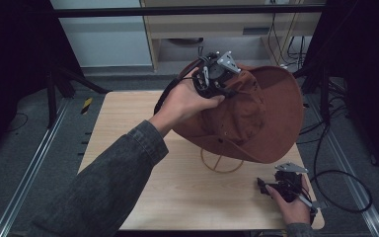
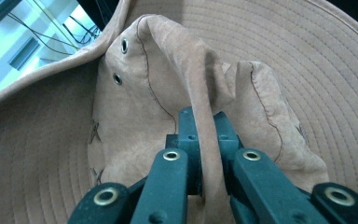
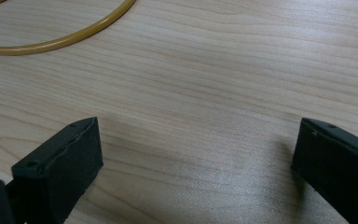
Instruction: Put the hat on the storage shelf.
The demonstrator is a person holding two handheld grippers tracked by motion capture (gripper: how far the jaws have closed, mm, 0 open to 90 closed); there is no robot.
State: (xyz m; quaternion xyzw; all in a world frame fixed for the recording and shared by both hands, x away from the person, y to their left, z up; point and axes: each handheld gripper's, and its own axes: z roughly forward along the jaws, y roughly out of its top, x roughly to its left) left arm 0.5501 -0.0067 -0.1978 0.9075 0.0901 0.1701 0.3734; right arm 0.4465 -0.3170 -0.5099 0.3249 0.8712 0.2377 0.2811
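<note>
A brown wide-brimmed hat hangs tilted above the middle of the wooden table. My left gripper is shut on a fold of its crown, and the cloth runs pinched between the two black jaws in the left gripper view. Two metal eyelets show on the crown, and the stitched brim spreads behind. Under the hat a yellow wire ring stand rests on the table. My right gripper lies low at the table's near right corner, open, with bare wood between its pads.
The yellow ring curves across the far left of the right gripper view. Black cables trail over the floor right of the table. A metal rail runs along the left, and shelving stands behind the table.
</note>
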